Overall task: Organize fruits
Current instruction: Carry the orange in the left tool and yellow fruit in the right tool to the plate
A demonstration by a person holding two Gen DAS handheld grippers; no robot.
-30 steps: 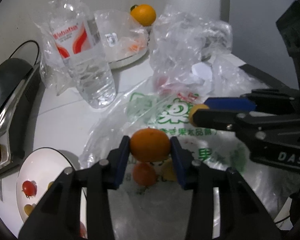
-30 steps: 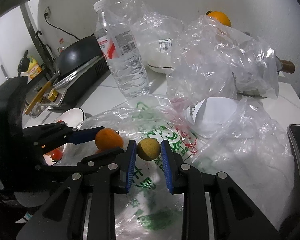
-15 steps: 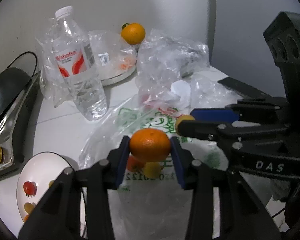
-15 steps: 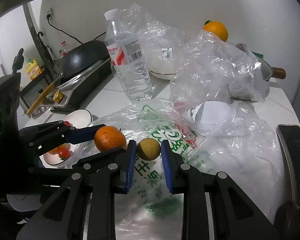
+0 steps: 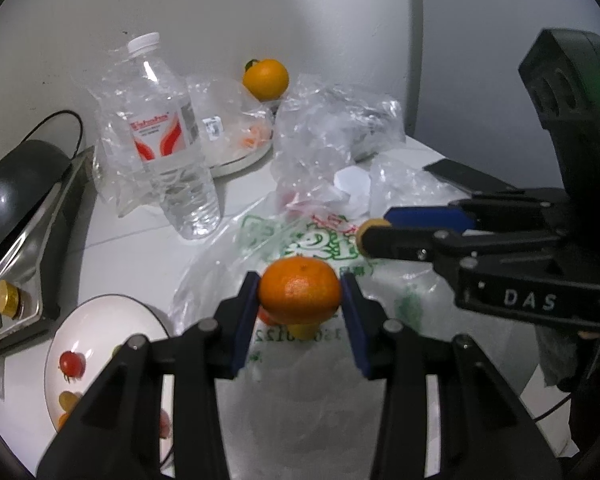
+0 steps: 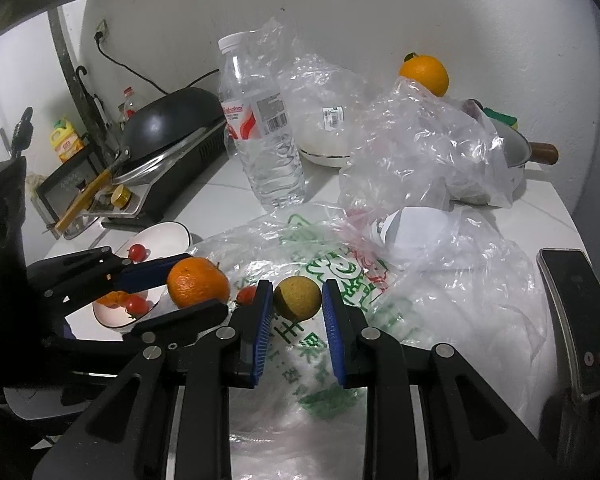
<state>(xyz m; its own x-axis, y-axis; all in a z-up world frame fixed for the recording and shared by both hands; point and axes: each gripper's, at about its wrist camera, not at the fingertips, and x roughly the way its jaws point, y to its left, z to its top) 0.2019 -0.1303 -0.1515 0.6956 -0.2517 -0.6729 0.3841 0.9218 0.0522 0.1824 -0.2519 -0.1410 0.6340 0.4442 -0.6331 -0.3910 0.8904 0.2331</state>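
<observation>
Two grips loaded: my left gripper [image 5: 300,300] clamps the tangerine [image 5: 300,295] mid-frame, right gripper [image 6: 298,300] pinches a small yellow-green fruit [image 6: 297,297], both over the printed bag [image 6: 340,280]; bowl [image 5: 100,316] lower left.

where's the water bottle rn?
The water bottle stands upright at the back of the counter, centre-left in the right wrist view, between the black wok and the bagged white dish, behind the printed plastic bag.

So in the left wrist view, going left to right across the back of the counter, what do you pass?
Black wok → water bottle → orange by the wall → crumpled clear bag → dark phone.
</observation>
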